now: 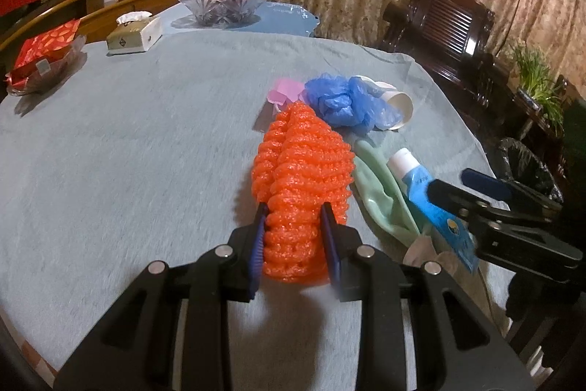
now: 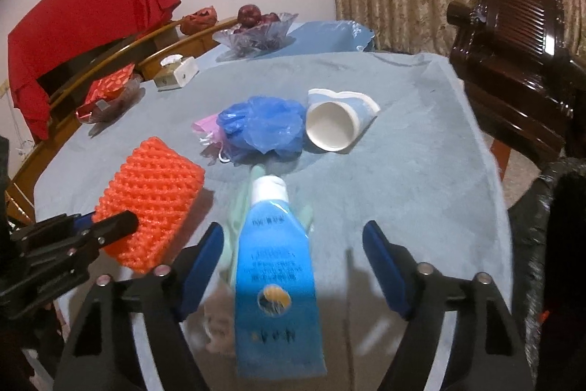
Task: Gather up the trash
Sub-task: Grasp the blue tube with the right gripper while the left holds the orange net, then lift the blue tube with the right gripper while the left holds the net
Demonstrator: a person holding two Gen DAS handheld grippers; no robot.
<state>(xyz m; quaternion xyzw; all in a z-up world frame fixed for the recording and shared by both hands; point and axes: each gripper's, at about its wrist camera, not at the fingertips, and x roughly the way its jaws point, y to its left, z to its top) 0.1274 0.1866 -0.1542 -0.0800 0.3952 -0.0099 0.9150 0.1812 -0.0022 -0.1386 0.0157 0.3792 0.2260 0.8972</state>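
Table (image 1: 110,141) under a grey-blue cloth; its right edge drops off at 3 o'clock in the left wrist view, where a dark carved chair (image 1: 450,24) and a black-lined bin (image 1: 527,167) stand close. Wide bare cloth runs from 9 to 11 o'clock. Along the far rim: tissue box (image 1: 133,33), glass fruit bowl (image 1: 225,4), red-wrapped dish (image 1: 40,61).

Left gripper (image 1: 293,237): jaws clamped on the near end of the orange foam net (image 1: 304,171), which extends toward 12 o'clock.

Right gripper (image 2: 293,266): jaws spread wide; the blue tube (image 2: 274,277) lies between them, nearer the left finger, cap toward 12 o'clock, on a pale green glove (image 2: 238,207).

Beyond at 12 o'clock: blue plastic bag (image 2: 263,127), pink scrap (image 2: 205,131) at its left, paper cup (image 2: 333,123) on its side at 1 o'clock.
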